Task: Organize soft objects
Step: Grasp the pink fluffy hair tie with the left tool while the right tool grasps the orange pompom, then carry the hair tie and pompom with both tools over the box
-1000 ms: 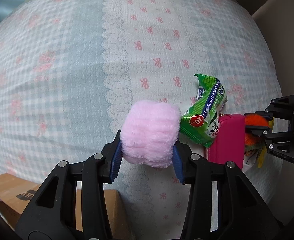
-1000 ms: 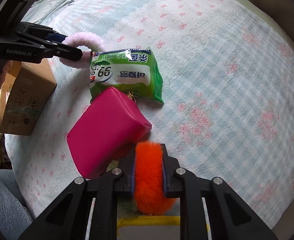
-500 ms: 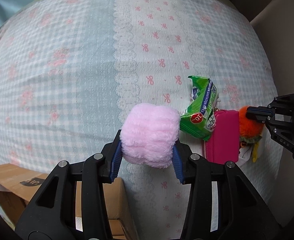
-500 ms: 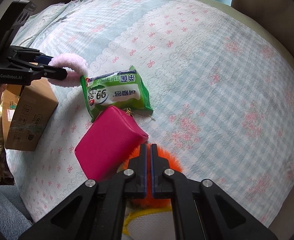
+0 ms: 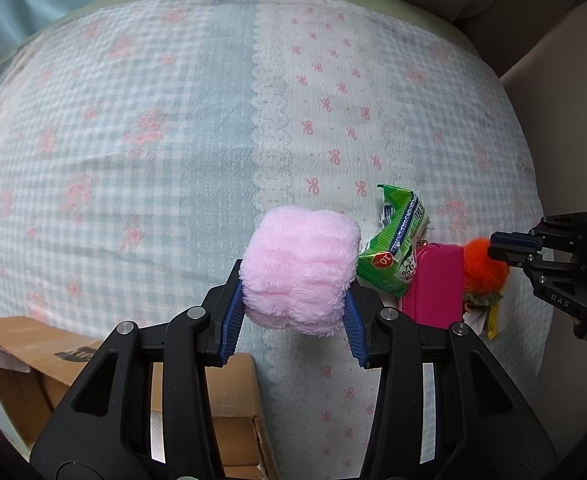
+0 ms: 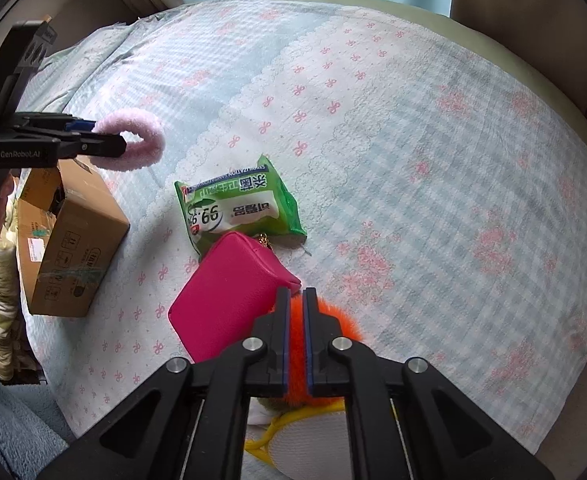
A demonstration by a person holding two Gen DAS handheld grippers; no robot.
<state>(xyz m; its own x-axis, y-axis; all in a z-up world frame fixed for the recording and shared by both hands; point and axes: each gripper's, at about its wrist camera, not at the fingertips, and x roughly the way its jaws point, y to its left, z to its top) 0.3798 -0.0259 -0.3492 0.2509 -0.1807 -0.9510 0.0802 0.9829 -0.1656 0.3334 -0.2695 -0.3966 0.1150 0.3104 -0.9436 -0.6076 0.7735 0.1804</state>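
Note:
My left gripper [image 5: 293,312] is shut on a fluffy pink band [image 5: 298,268] and holds it above the bed; it also shows in the right wrist view [image 6: 133,142]. My right gripper [image 6: 294,304] is nearly closed on an orange furry toy [image 6: 335,322], whose fur squeezes between the jaws. The toy also shows in the left wrist view [image 5: 481,266], with the right gripper [image 5: 505,244] on it. A magenta pouch [image 6: 229,294] and a green wipes packet [image 6: 237,208] lie on the bed beside the toy.
A cardboard box [image 6: 73,240] stands at the bed's left edge, below my left gripper [image 6: 105,142]. The bed has a checked floral sheet [image 6: 433,160]. A white and yellow item [image 6: 317,436] lies under the orange toy. Beige upholstery [image 5: 533,20] borders the bed.
My right gripper closed tight on the orange toy and rose with it. My left gripper lifted and drew back with the pink band, away from the green packet.

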